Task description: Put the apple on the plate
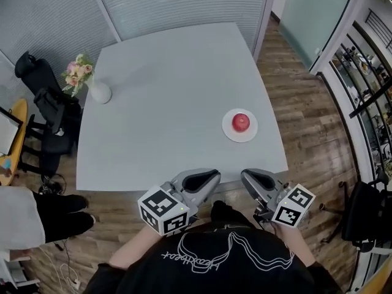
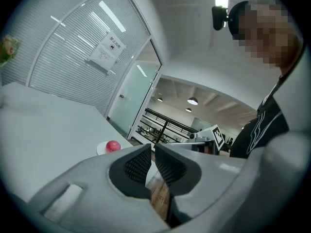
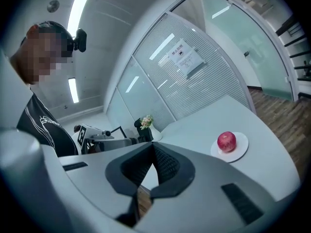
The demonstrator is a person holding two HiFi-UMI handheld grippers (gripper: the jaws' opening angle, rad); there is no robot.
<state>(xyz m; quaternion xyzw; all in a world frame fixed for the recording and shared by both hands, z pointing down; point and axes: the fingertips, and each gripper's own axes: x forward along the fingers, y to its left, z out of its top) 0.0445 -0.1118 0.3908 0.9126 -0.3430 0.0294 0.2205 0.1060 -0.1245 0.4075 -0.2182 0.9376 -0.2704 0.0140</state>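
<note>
Red round apple (image 1: 241,122) sits on the white round plate (image 1: 247,135), task looks done; left tongs (image 2: 152,148), right tongs (image 3: 151,145) clenched, empty.

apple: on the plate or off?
On. The apple sits in the middle of the white plate, which lies flat on the table. Both gripper views show the same.
</note>
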